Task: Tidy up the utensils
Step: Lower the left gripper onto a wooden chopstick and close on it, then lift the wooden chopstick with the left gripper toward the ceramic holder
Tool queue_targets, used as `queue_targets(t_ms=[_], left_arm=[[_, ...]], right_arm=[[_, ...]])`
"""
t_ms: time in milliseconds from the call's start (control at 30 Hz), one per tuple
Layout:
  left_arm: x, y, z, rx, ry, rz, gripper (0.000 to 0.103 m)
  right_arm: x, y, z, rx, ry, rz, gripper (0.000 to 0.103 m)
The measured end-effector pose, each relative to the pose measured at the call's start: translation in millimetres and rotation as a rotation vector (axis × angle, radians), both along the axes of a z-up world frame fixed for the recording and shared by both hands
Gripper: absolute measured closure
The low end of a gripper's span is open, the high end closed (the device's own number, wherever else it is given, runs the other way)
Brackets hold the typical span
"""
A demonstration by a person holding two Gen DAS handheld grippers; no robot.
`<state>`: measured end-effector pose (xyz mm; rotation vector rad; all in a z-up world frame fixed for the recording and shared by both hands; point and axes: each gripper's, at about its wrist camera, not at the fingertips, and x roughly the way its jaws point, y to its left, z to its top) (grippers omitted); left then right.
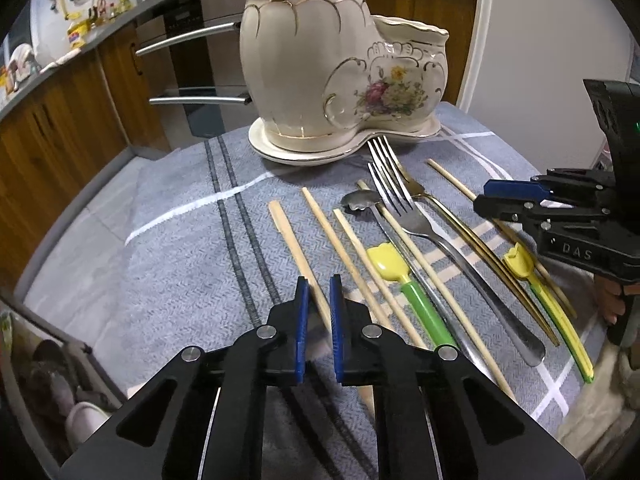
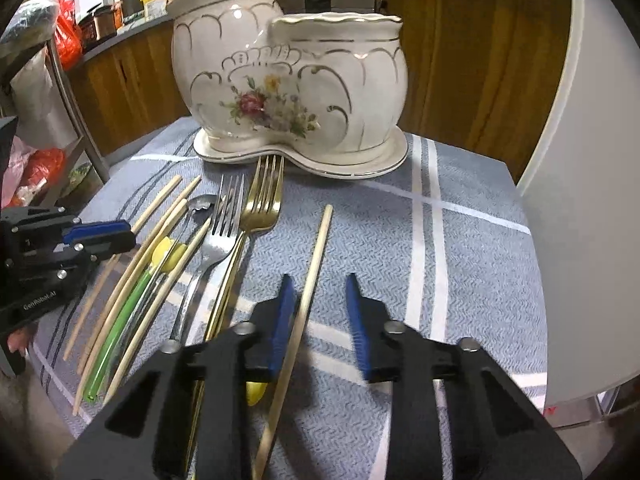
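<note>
Nearest the right wrist camera, the right hand-held gripper [image 2: 316,312] hangs with its blue pads apart on either side of a lone wooden chopstick [image 2: 310,280] lying on the blue cloth of the table [image 2: 472,240]. Before the twin ceramic holder [image 2: 288,80] lie a gold fork [image 2: 256,216], a steel fork [image 2: 224,228] and more chopsticks. Over the leftmost chopstick [image 1: 292,246], the left hand-held gripper [image 1: 319,300] has its pads narrowly apart, gripping nothing.
</note>
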<state>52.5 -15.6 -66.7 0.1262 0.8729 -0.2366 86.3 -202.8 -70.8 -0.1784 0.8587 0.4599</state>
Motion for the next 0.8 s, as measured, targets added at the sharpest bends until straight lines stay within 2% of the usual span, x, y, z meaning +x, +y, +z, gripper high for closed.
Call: queue_targets(t_ms=[200,267,433,800], left_arm=[[5.9,-2.0,1.4,0.003,0.031,0.039,0.092],[6.8,-2.4,1.2,-0.004,0.035,0.068,0.092],[1.6,-9.9,-1.2,0.034,0.001,0.123,0.093],[-7.4,2.9,3.2,-0.040,-0.028,0.136,0.097]], right_arm=[[-4.7,1.4,1.3,-0.048,-0.015,0.045,0.088],[-7.6,-0.6,1.4,-0.059,-0.024,0.052,0.094],[-9.7,-7.3,1.0,-0.026,-0.020,0.064,0.095],[-12.8,-29.9,15.3,0.092,-0.042,0.084,0.098]])
